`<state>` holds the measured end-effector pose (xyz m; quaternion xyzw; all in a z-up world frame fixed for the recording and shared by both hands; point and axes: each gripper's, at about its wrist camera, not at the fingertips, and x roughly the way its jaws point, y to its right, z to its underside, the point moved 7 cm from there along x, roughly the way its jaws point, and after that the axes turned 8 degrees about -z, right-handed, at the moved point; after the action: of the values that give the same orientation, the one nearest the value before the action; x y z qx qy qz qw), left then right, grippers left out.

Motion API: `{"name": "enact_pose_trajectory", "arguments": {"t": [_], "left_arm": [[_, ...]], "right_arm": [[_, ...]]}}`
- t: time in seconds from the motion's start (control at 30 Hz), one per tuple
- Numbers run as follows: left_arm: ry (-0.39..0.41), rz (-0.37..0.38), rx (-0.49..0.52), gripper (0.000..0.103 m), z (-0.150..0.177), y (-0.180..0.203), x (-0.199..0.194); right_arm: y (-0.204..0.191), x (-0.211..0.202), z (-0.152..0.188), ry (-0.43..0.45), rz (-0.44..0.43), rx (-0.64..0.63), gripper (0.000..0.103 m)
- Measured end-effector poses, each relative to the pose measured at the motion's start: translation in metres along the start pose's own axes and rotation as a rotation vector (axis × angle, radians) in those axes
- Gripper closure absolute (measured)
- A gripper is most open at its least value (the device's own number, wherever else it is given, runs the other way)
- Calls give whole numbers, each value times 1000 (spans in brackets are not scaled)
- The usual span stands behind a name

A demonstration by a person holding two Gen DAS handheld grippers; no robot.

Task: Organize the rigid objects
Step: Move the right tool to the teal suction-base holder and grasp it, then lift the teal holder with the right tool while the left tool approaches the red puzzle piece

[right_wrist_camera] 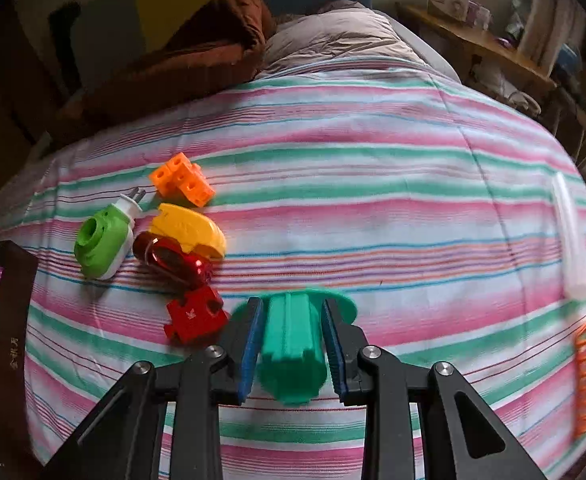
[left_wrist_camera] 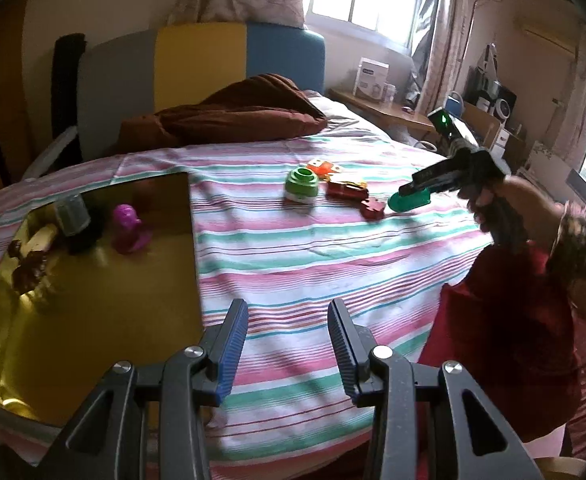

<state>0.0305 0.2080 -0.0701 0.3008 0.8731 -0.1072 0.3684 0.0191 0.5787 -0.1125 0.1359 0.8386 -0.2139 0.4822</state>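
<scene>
- Scene: a bed covered by a striped sheet (right_wrist_camera: 373, 208) carries a loose cluster of rigid toys; a gold-lined box (left_wrist_camera: 93, 292) lies open on the bed at the left of the left wrist view.
- Right tool (right_wrist_camera: 293, 340): its blue pads are closed on the ribbed stem of a teal flanged piece (right_wrist_camera: 293, 344), one pad on either side. The flange end of the piece points away from the camera and rests on or just above the sheet; which of the two cannot be told.
- Left tool (left_wrist_camera: 289, 340): jaws apart with nothing between them, hovering over the sheet just beside the box's near right edge.
- Step in hand (judgement): the grasp of the teal piece, made at the right end of the cluster, just beside a red puzzle-shaped block (right_wrist_camera: 195, 316).
- Already in the box: a purple figure (left_wrist_camera: 129, 230), a grey-capped dark item (left_wrist_camera: 73, 216) and a brown figure (left_wrist_camera: 27, 270).
- Still on the sheet: a green plug-in device (right_wrist_camera: 103, 242), an orange block (right_wrist_camera: 183, 180), a yellow shell (right_wrist_camera: 191, 230) and a red glossy toy (right_wrist_camera: 173, 260).
- Next move (judgement): lift the teal piece clear without nudging the red block, carry it leftward across the bed, then release it over bare gold lining, apart from the figures.
</scene>
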Motion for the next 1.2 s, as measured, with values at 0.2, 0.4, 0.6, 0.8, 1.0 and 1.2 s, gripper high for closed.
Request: {"name": "enact_pose_trajectory", "arguments": {"t": [0.2,0.4,0.6,0.8,1.0,1.2], "left_arm": [[-4,13,36,62,-14,20,9],[-12,42,54,62,-33,48,21],[-34,62,94,62,-46,76,41],[-72,75,86,62,-48,92,59],[-83,61,77,62,-48,91,67],[-96,62,60,62,-42,88,72]], "right_arm": [[10,14,2,14,-44,23,70],[4,9,2,41,-40,-2,71],[8,-1,-2,80,-15,-1,71],[13,8,3,24,7,4,59],[29,7,25,-50,-82,130,48],[27,-2,21,-10,-49,91,72]]}}
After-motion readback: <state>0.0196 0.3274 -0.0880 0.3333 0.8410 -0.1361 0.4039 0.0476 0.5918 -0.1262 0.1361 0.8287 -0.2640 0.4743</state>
